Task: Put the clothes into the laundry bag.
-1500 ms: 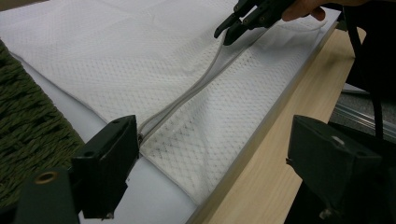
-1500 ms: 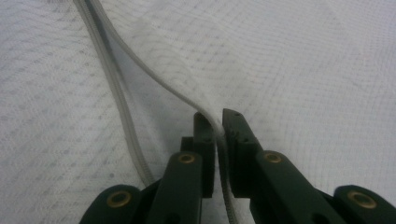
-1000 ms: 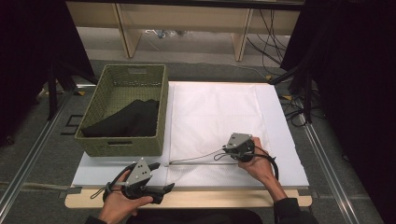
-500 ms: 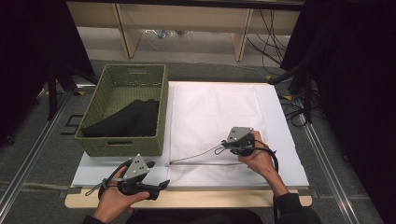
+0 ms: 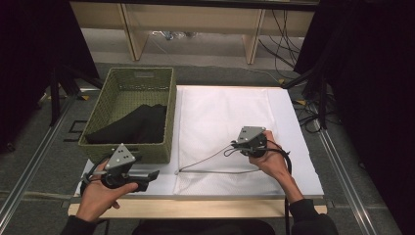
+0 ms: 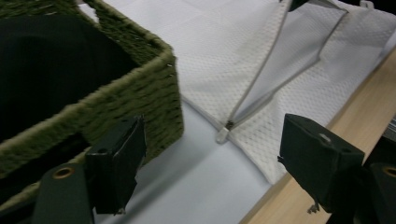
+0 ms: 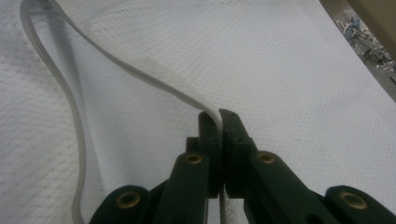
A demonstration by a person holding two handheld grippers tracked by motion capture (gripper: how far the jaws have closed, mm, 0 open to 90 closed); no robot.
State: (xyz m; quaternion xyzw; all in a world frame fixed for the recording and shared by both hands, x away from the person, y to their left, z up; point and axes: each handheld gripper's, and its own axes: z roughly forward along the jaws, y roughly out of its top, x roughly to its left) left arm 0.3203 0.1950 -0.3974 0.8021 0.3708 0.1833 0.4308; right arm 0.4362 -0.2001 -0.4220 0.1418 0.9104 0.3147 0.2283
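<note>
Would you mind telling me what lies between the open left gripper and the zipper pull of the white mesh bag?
Nothing: in the left gripper view, only bare pale table surface separates the left gripper from the zipper pull.

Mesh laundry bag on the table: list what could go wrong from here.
1. The right gripper is shut on just the thin zipper edge of the white mesh bag; a harder pull could slip it free or strain the mesh.
2. The left gripper hangs open, holding nothing, so the bag may slide across the table instead of opening.
3. The green basket stands close by the left gripper and could get bumped.
</note>
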